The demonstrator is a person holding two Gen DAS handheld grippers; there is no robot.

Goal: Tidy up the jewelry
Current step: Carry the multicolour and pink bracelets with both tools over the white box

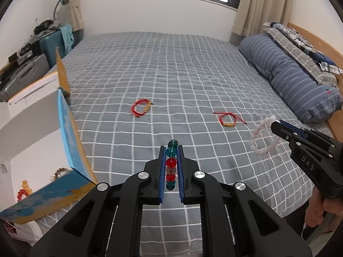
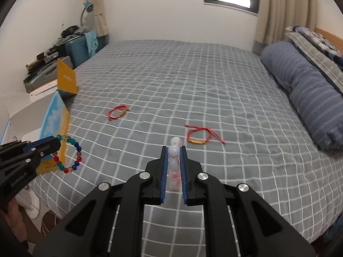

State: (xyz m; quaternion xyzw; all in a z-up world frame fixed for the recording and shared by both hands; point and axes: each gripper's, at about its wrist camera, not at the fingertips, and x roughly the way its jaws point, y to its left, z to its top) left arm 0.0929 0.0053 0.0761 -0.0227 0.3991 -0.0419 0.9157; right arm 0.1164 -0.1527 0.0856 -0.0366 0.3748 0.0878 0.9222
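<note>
My left gripper (image 1: 171,150) is shut on a multicoloured bead bracelet (image 1: 171,165), held above the bed's near edge; the bracelet also shows in the right wrist view (image 2: 72,156) hanging from the left gripper (image 2: 56,142). My right gripper (image 2: 174,150) is shut on a pale pink bead bracelet (image 2: 174,162); it also shows in the left wrist view (image 1: 262,137) hanging from the right gripper (image 1: 273,125). Two red string bracelets lie on the bed: one at the left (image 1: 140,106) (image 2: 116,111), one at the right (image 1: 228,118) (image 2: 199,136).
An open blue and yellow box (image 1: 64,126) stands at the bed's left edge, with bead bracelets (image 1: 24,189) inside. A blue striped bolster (image 1: 287,72) lies along the right. Cluttered furniture (image 1: 25,72) stands at the far left.
</note>
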